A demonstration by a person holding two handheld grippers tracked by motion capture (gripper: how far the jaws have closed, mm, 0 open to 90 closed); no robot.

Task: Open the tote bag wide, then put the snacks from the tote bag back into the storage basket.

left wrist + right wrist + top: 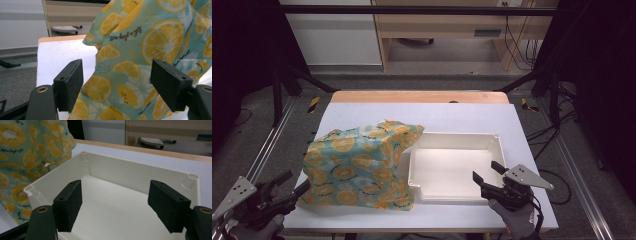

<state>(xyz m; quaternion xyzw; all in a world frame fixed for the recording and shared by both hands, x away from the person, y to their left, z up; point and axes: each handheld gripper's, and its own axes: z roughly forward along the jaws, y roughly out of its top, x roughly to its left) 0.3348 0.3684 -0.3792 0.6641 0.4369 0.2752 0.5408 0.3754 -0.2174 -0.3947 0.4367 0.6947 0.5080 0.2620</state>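
Teal cloth printed with orange and lemon slices (359, 162) is lying in a rumpled heap on the left half of the white surface (472, 117), its right edge draping against the left wall of the shallow cream plastic tray (457, 167), which is sitting open side up on the right half. In the high view, the left claw (294, 186) is hovering at the cloth's lower left corner, just beside the fabric. In the left gripper view, its two black pads are standing wide apart with the cloth (140, 62) bulging up close between and behind them, neither pad pressing on it. The right claw (489, 172) is hanging over the tray's near right corner, held by a gloved hand (517, 220). In the right gripper view, its jaws are spread wide, pinching nothing, with the tray's pale floor (112, 207) showing between them and the cloth (27, 152) lying beyond the tray's far wall.
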